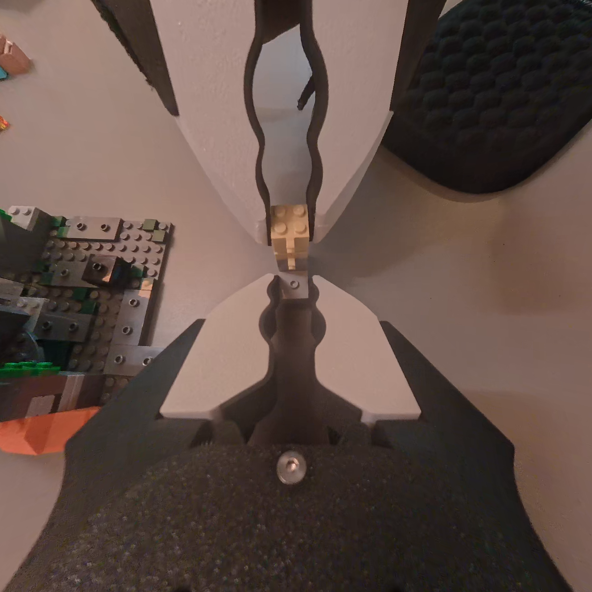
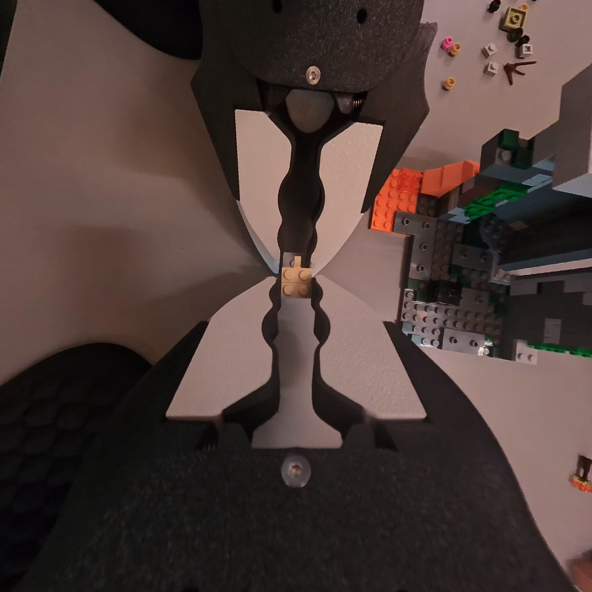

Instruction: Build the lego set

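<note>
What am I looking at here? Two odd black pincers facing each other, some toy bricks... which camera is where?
These are two hand-held grippers, each carrying its own camera looking along its fingers. One picture is from the left gripper, the other from the right gripper; each also sees the other opposite. The left one pinches a small grey brick; the right one pinches a tan brick piece. The two pieces meet tip to tip above a pale table. Nearby lie a grey-green brick model, loose small bricks and a black cushion.

My two wrist cameras face each other close above the table (image 1: 448, 320), sharing the brick model (image 1: 96, 288) at nine o'clock left, three o'clock right.
</note>
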Demonstrator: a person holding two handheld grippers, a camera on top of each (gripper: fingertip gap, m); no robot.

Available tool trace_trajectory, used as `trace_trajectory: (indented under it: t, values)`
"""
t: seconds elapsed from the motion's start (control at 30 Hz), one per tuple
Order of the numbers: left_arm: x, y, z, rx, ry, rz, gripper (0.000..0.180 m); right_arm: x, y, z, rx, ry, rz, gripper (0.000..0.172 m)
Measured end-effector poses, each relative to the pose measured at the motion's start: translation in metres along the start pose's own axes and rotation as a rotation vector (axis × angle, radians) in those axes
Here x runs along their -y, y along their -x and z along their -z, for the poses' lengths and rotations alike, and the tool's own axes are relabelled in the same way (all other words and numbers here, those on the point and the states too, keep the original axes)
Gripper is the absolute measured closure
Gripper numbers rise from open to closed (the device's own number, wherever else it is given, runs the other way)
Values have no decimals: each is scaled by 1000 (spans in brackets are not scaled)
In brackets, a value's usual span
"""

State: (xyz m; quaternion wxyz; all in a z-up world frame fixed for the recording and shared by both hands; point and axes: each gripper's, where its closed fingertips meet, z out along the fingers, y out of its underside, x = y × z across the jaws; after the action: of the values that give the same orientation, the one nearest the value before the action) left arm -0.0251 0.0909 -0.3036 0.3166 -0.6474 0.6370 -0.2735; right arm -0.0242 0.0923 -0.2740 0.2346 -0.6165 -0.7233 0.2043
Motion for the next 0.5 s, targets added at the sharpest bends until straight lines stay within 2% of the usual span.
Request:
trace_trajectory:
  t: [0.5]
  values:
    - [0,-1,0,-4,-5,-1,164,3,1,5,-16,-31,-11,145]
